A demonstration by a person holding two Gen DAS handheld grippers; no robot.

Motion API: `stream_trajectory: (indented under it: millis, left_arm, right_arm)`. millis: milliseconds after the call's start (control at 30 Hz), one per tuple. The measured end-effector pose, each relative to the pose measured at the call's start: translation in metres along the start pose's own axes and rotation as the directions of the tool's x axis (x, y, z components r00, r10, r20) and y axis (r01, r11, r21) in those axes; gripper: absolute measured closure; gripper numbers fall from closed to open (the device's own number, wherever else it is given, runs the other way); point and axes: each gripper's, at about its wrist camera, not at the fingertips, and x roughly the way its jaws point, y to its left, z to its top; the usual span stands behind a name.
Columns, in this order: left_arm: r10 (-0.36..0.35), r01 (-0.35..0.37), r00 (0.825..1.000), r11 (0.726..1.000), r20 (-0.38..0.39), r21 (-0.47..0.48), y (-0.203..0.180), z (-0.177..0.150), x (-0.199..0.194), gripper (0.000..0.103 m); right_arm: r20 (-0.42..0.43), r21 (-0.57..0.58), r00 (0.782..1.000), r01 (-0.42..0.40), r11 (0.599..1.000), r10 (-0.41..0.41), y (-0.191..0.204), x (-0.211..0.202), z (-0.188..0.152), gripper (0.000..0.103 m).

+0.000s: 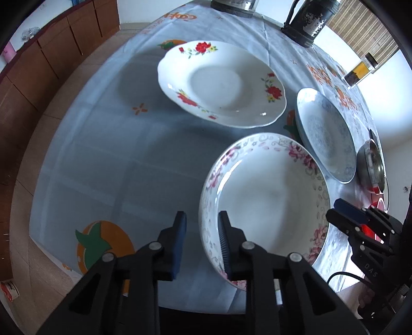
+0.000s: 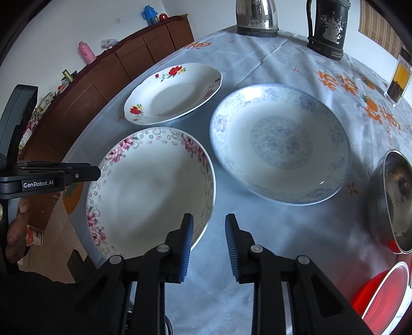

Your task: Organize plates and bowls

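Note:
Three plates lie on the table. A pink-flowered deep plate [image 1: 267, 195] [image 2: 152, 188] is nearest. A red-flowered plate [image 1: 221, 82] [image 2: 175, 92] lies beyond it, a blue-patterned plate [image 1: 325, 134] [image 2: 280, 144] to the right. My left gripper [image 1: 202, 242] is open at the pink plate's left rim, its right finger over the rim; whether it touches I cannot tell. My right gripper [image 2: 209, 244] is open and empty, just off that plate's right rim; it also shows in the left wrist view [image 1: 345, 214]. The left gripper shows in the right wrist view [image 2: 96, 171].
A steel bowl [image 2: 391, 201] [image 1: 372, 165] and a red container [image 2: 381, 291] sit at the right. A kettle [image 2: 257, 15], a dark jug [image 2: 328, 28] [image 1: 309, 20] and a spice jar [image 2: 399, 80] [image 1: 360, 69] stand at the back. A wooden cabinet [image 2: 103, 77] lines the left wall.

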Motion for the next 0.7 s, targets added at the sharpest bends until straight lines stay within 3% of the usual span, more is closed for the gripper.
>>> stream_trajectory:
  millis: [467,700]
  left_arm:
    - [-0.027,0.027,0.999,1.0,-0.042,-0.005,0.002,-0.002,0.012,0.096]
    - [-0.035,0.035,0.999,0.999,-0.036,-0.002,0.005,-0.002,0.013,0.097]
  right_arm:
    - [-0.037,0.006,0.999,-0.018,1.0,0.019,0.003,0.013,-0.004,0.085]
    - [-0.042,-0.021,0.999,-0.02,1.0,0.019,0.008,0.019,-0.005,0.088]
